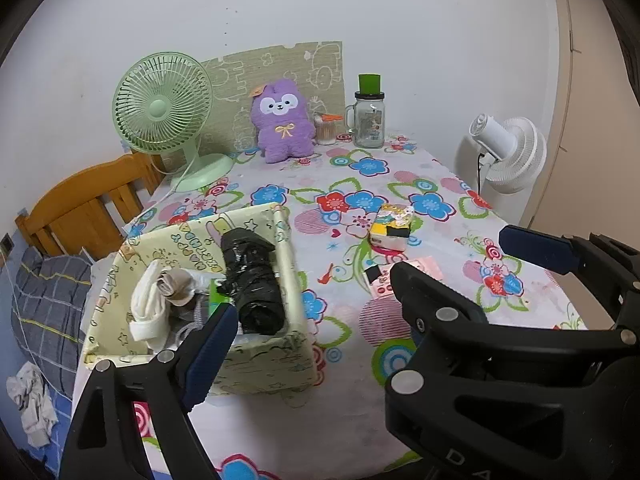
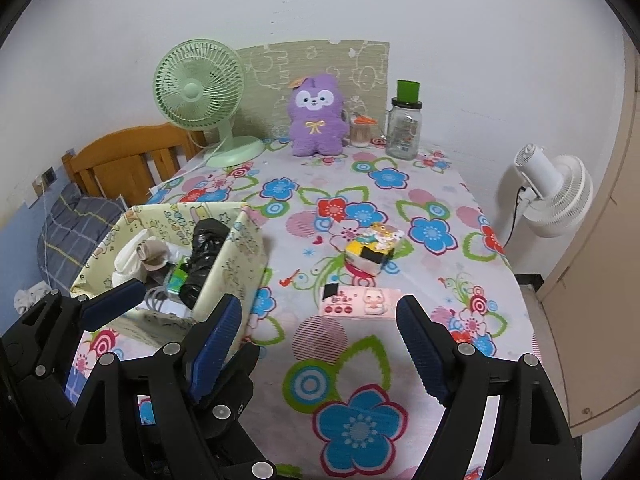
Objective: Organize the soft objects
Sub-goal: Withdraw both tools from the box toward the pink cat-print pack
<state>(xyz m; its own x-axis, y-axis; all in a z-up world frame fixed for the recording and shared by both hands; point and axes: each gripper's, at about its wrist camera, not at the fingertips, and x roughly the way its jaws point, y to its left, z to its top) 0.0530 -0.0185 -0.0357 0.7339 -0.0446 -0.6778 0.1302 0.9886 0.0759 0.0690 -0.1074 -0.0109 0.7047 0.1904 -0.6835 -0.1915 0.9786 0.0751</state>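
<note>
A pale yellow fabric box stands on the table's left side. It holds a black plastic roll, rolled white socks and a beige roll. A yellow tissue pack and a pink pack lie mid-table. A purple plush toy sits at the back. My left gripper is open and empty beside the box; it also shows in the right wrist view. My right gripper is open and empty, below the pink pack.
A green desk fan, a glass jar with green lid and a toothpick holder stand at the back. A white fan is right of the table. A wooden headboard and bedding lie left.
</note>
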